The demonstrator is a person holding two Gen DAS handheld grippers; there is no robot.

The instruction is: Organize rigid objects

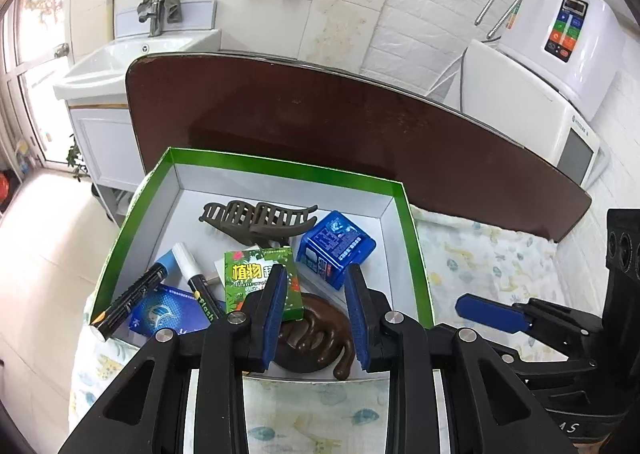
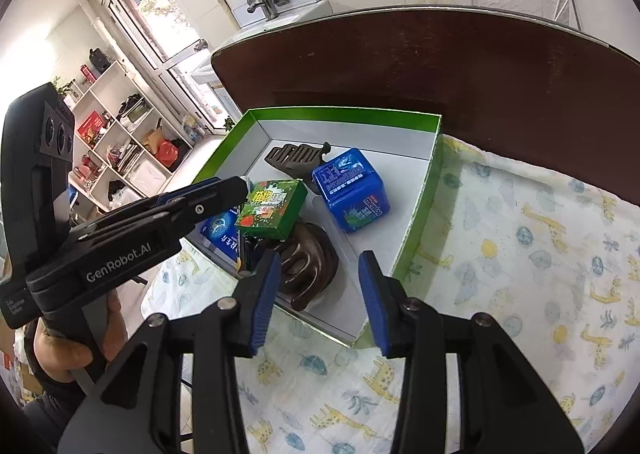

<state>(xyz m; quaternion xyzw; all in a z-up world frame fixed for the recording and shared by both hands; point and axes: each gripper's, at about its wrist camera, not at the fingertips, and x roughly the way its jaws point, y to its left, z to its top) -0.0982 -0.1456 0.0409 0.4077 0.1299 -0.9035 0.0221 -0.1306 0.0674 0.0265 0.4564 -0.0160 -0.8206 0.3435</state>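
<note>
A green-rimmed white box (image 1: 408, 213) (image 2: 434, 157) sits on a giraffe-print cloth. Inside lie a brown hair claw (image 1: 256, 219) (image 2: 296, 155), a blue cube tin (image 1: 338, 248) (image 2: 352, 189), a small green carton (image 1: 256, 274) (image 2: 272, 207), a brown wooden massager (image 1: 320, 338) (image 2: 308, 266), a blue flat packet (image 1: 164, 314) (image 2: 220, 232), a white marker (image 1: 192, 274) and a black pen (image 1: 128, 300). My left gripper (image 1: 316, 274) is open and empty above the box's near side, over the massager. My right gripper (image 2: 320, 260) is open and empty at the box's near right corner.
A dark brown board (image 1: 340, 125) (image 2: 440, 65) stands behind the box. A white sink cabinet (image 1: 104, 93) is far left, a white appliance (image 1: 560, 65) far right. Shelves (image 2: 120, 133) stand by the window. The printed cloth (image 2: 520, 254) extends right of the box.
</note>
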